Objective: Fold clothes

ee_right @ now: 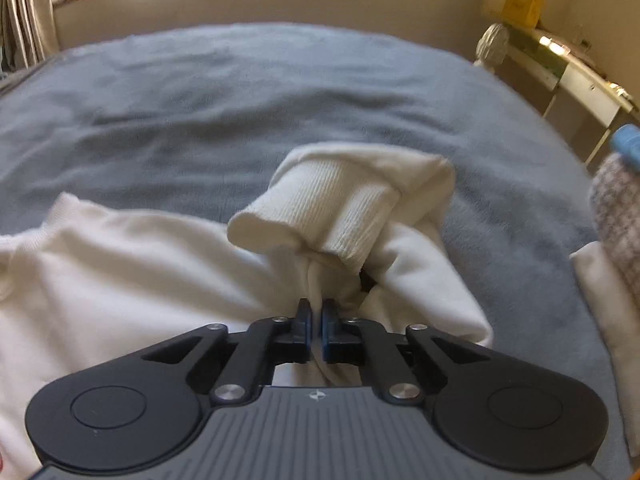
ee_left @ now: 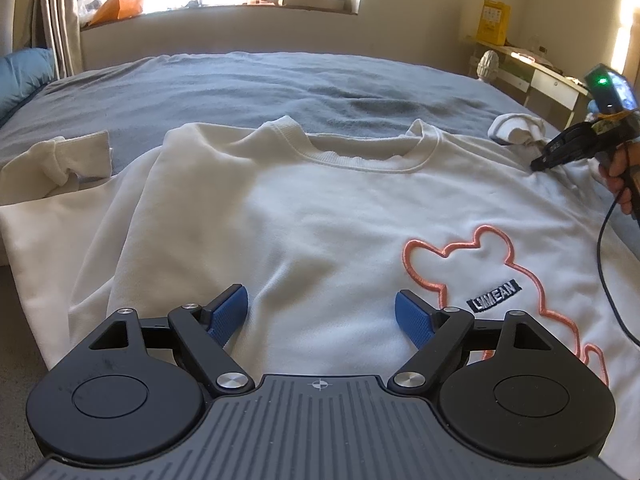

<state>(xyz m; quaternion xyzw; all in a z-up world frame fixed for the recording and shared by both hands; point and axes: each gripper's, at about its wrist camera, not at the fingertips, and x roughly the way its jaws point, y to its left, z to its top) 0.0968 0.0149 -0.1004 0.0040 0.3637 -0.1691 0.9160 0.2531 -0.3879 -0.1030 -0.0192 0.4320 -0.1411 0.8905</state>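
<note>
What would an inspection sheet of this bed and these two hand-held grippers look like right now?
Surface: bed with a grey blanket, wrinkled, bare beyond the garment.
Job's things: white sweatshirt lying front up, collar away from the camera; left sleeve cuff bunched on the blanket; right sleeve cuff lifted and folded over.
Clutter: patterned fabric at the right edge of the right wrist view; what it is cannot be told.
Grippers: left gripper open above the sweatshirt's front; right gripper shut on the right sleeve.
Cables: black cable trailing from the right gripper across the sweatshirt.
Surroundings: sunlit window sill with bags and boxes, curtain, desk with a yellow box.
</note>
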